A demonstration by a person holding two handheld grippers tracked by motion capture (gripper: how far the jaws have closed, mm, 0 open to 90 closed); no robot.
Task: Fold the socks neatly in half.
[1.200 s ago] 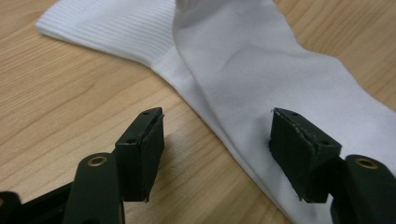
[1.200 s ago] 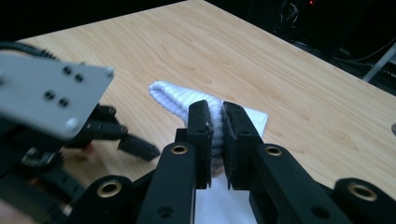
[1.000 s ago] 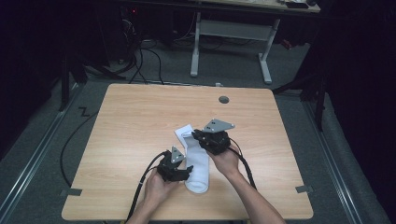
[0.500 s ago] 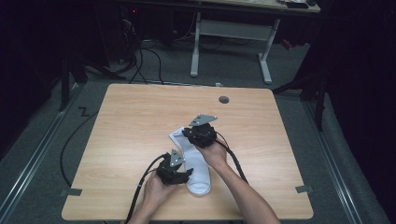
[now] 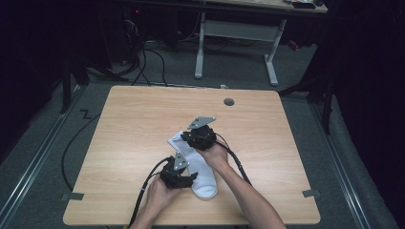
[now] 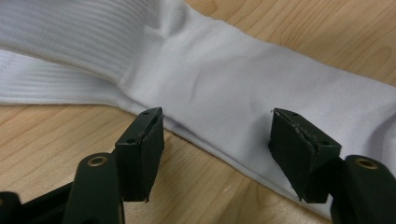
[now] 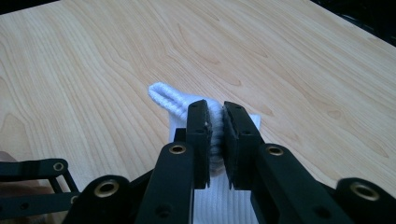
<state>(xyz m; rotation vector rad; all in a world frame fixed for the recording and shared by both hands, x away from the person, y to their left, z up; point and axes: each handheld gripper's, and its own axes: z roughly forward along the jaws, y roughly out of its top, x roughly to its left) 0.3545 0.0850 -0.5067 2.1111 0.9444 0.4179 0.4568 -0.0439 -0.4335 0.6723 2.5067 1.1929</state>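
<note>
High view: white sock (image 5: 204, 179) lies flat on the wooden table (image 5: 143, 119), near the front edge, running from toe end at the front to ribbed cuff (image 5: 177, 140) farther back. Right gripper (image 5: 195, 140) sits at the cuff; in the right gripper view its jaws are pressed together, pinching a raised fold of ribbed cuff fabric (image 7: 215, 135) between the pads. Left gripper (image 5: 186, 179) rests low at the sock's foot part; left gripper view shows its jaws spread wide, one over bare wood, the other over the sock's edge, nothing clamped. A hand holds each gripper from the front; cables trail back off the table.
</note>
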